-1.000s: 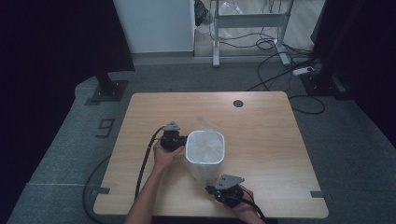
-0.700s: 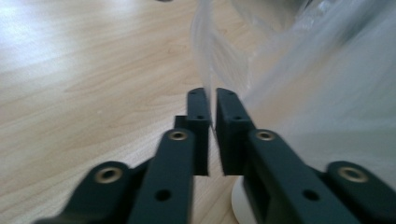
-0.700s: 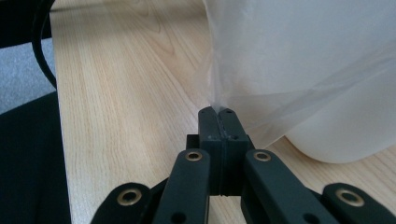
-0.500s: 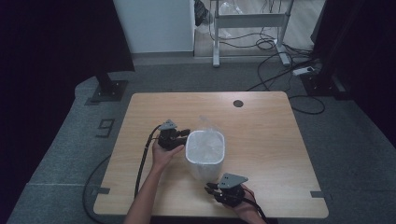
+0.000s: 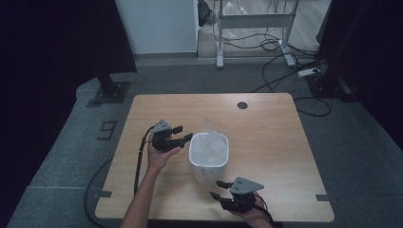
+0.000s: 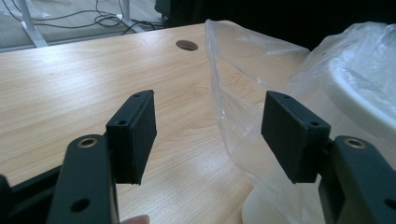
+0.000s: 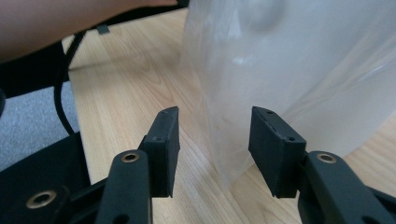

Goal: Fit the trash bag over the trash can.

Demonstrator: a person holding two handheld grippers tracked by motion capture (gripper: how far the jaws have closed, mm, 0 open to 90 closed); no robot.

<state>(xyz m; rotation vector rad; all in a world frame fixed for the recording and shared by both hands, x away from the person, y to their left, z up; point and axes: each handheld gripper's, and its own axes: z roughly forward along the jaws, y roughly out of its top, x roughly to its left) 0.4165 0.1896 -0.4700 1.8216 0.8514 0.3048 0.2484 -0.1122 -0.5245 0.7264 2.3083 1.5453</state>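
Observation:
A white bin (image 5: 209,154) lined with a clear plastic bag (image 5: 208,127) stands in the middle of the wooden table (image 5: 266,142). My left gripper (image 5: 183,133) hovers just left of the bin's rim. Its jaws have just been opening, and a loose fold of the bag (image 6: 243,84) hangs past the pads, which do not press on it. My right gripper (image 5: 217,189) sits at the table's front edge, below the bin. Its jaws have also just been opening, and a fold of the bag (image 7: 219,116) falls in line with the gap, untouched by the pads.
A round cable hole (image 5: 242,105) lies at the table's far side. The person's left forearm (image 5: 142,199) comes in at the bottom left, with a black cable (image 5: 139,161) beside it. On the floor beyond are a metal frame (image 5: 252,21) and loose cords (image 5: 304,71).
Both grippers have drawn slightly back from the bin and risen a little. Their jaws, closed a second ago, now stand apart, with the bag let go.

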